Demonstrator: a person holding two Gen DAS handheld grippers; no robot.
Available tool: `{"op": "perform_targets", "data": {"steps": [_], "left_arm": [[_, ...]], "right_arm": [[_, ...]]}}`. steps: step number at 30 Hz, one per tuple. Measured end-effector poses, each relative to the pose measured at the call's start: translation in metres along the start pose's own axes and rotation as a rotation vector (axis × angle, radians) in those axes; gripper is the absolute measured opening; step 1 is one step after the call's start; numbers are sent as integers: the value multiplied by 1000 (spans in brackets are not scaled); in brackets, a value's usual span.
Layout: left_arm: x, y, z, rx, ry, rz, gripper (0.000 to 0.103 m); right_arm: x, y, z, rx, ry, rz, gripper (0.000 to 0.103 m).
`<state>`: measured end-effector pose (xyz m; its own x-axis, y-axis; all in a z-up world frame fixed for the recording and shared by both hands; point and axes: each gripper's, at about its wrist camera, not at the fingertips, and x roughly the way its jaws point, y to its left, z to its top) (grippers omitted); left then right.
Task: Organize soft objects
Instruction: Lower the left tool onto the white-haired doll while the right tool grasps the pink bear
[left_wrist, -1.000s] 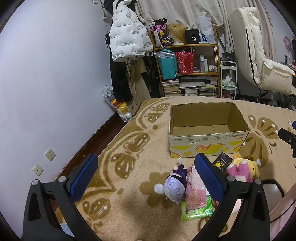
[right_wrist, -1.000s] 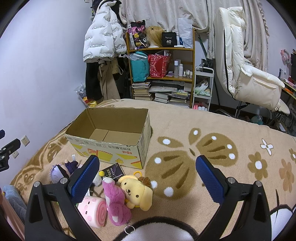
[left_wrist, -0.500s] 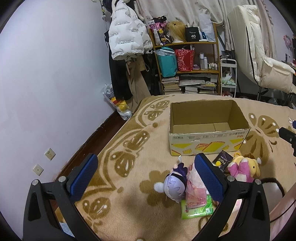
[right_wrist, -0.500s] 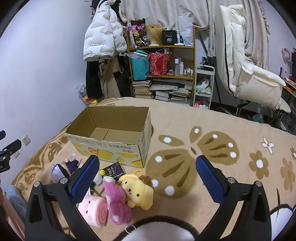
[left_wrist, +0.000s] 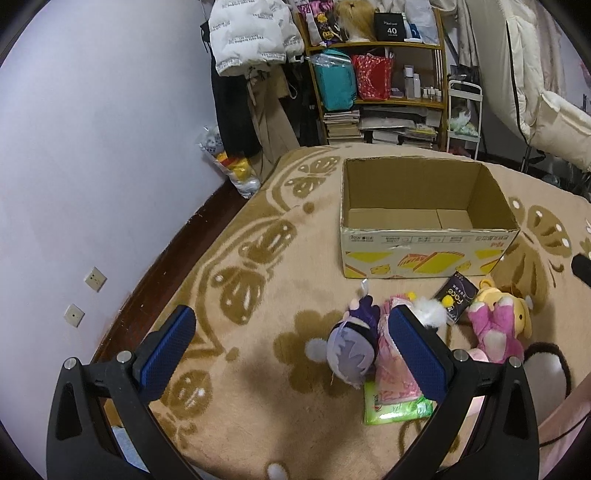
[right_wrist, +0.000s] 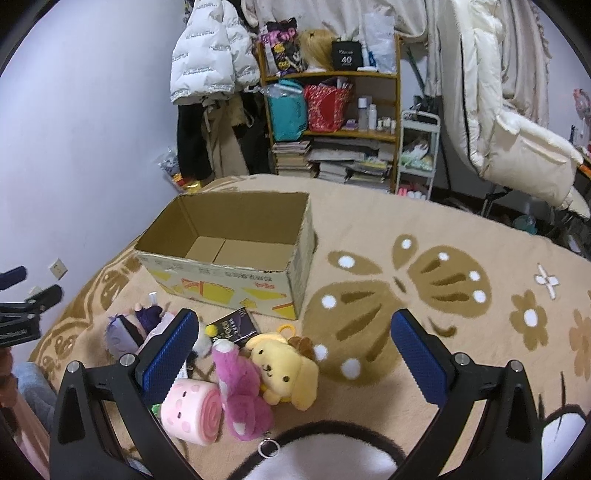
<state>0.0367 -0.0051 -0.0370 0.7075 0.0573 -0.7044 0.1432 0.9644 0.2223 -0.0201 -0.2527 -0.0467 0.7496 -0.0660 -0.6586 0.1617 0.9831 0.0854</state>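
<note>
An empty cardboard box (left_wrist: 424, 254) (right_wrist: 225, 284) stands open on the beige rug. In front of it lie soft toys: a purple-haired doll (left_wrist: 351, 350) (right_wrist: 122, 332), a pink plush (left_wrist: 495, 332) (right_wrist: 240, 395), a yellow dog plush (right_wrist: 284, 373), a pink roll plush (right_wrist: 192, 410) and a pink packet (left_wrist: 391, 373) on a green pack (left_wrist: 395, 410). My left gripper (left_wrist: 295, 347) hangs open above the rug, left of the doll. My right gripper (right_wrist: 295, 350) is open above the yellow dog, holding nothing.
A black booklet (left_wrist: 456, 297) (right_wrist: 234, 328) lies by the box. A bookshelf (left_wrist: 376, 85) (right_wrist: 332, 110), hanging coats (left_wrist: 251, 37) and a white chair (right_wrist: 498, 122) line the far wall. A wall (left_wrist: 92, 147) runs along the left. The rug (right_wrist: 461, 266) stretches to the right.
Both grippers have drifted slightly; the views tilt a little downward and forward. Nothing on the rug has moved, and both grippers stay open.
</note>
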Motion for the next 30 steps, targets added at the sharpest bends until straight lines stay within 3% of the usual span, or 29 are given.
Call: {"op": "perform_targets", "data": {"steps": [6, 10, 30], "left_arm": [[15, -8, 12, 5, 22, -12, 103], [28, -14, 17, 26, 46, -17, 103], [103, -26, 18, 20, 282, -82, 103]], "right_arm": [[17, 7, 5, -6, 47, 39, 103], [31, 4, 9, 78, 57, 115, 103], [87, 29, 0, 3, 219, 157, 103]]}}
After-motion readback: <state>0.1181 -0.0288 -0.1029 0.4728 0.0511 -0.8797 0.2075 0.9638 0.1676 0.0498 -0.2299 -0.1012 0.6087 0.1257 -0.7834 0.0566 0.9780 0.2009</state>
